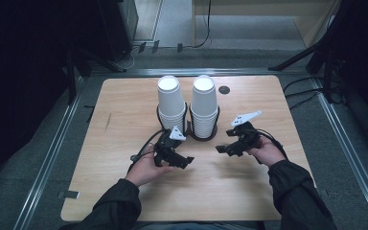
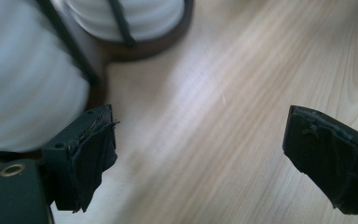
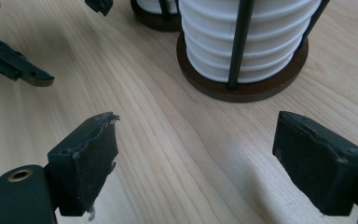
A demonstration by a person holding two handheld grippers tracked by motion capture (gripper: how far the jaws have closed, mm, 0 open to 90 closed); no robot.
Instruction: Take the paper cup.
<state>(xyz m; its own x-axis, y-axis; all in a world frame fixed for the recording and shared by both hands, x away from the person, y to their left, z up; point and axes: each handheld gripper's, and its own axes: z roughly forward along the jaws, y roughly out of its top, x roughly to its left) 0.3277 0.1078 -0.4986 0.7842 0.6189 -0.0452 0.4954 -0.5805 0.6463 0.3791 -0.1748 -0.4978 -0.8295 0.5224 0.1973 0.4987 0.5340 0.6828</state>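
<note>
Two stacks of white paper cups stand upside down in dark wire holders at the table's middle back: the left stack point(image 1: 170, 101) and the right stack point(image 1: 204, 103). My left gripper point(image 1: 184, 162) rests low over the wood just in front of the left stack, jaws open and empty; in the left gripper view point(image 2: 200, 158) the left stack point(image 2: 23, 88) fills the near left. My right gripper point(image 1: 222, 149) hovers in front of the right stack, open and empty; its own view point(image 3: 196, 158) shows that stack point(image 3: 247, 32) on its round brown base point(image 3: 242, 88).
The light wooden table point(image 1: 124, 110) has bare room left, right and in front of the holders. A small dark round hole point(image 1: 224, 89) sits behind the right stack. Black stands and cables lie on the grey floor around the table. The left gripper's jaw tip point(image 3: 18, 65) appears at the right gripper view's upper left.
</note>
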